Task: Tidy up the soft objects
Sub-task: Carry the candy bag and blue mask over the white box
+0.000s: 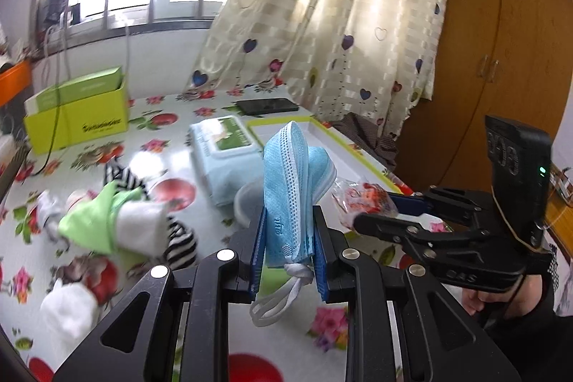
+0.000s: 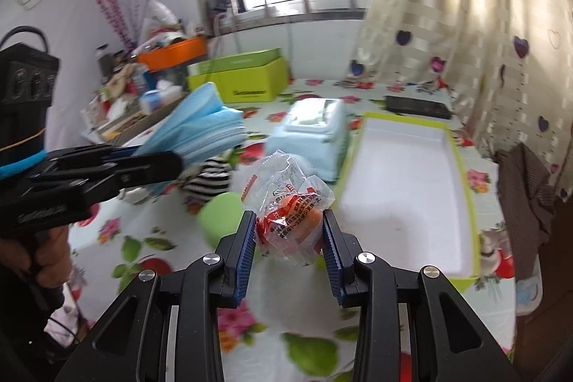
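My left gripper (image 1: 289,238) is shut on a stack of blue face masks (image 1: 290,181), held upright above the floral table, white ear loops dangling below. The same blue face masks (image 2: 204,127) show at the left of the right wrist view, in the left gripper (image 2: 172,163). My right gripper (image 2: 290,235) is shut on a clear plastic packet with an orange-red item (image 2: 290,203); that packet (image 1: 361,203) appears right of the masks in the left wrist view, clamped by the right gripper (image 1: 372,213). A pale blue wet-wipes pack (image 1: 225,153) lies behind. Green, white and striped socks (image 1: 121,221) lie to the left.
A shallow white tray with a lime rim (image 2: 462,174) lies on the table at the right. A lime box (image 1: 78,117) stands at the back left, a dark phone (image 1: 266,105) at the back. A curtain (image 1: 333,24) hangs behind, with a wooden wardrobe (image 1: 501,42) at the right.
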A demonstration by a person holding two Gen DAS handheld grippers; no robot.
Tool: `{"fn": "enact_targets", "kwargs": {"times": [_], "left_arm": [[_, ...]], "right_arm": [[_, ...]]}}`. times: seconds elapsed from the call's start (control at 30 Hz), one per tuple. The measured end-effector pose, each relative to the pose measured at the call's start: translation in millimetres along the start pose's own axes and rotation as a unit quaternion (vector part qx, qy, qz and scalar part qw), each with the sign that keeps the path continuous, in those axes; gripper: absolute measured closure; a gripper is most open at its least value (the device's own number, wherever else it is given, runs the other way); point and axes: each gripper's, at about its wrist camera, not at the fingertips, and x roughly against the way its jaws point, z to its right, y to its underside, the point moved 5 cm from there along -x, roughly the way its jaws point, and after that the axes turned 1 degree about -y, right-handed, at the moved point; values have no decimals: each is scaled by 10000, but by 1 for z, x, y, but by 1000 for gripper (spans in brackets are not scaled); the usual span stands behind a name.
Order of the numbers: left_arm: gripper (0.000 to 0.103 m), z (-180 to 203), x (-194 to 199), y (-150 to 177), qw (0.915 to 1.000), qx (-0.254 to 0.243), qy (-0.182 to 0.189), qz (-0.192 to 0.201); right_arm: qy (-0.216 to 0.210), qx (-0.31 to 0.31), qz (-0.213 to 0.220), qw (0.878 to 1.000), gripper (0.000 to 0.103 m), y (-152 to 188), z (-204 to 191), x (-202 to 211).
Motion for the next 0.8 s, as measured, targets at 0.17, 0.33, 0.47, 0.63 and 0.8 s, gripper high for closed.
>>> {"fn": "enact_targets", "kwargs": {"times": [0.17, 0.33, 0.47, 0.63, 0.8], "left_arm": [[79, 14, -26, -13, 9998, -76, 122, -130], [79, 23, -51, -20, 9993, -79, 164, -323], [79, 31, -74, -24, 9985, -80, 169, -519], [79, 39, -99, -25, 9968, -115, 117, -777], [79, 47, -121, -24, 9948, -152, 144, -996]], "right_arm": [[285, -281, -107, 9991, 69, -5, 37, -12], [454, -519, -316, 9971, 68, -4, 68, -29], [599, -638, -458, 9951, 67, -4, 87, -42], [746, -813, -623, 9919, 65, -1, 107, -53], [798, -881, -679, 9906, 56, 3, 119, -54]]}}
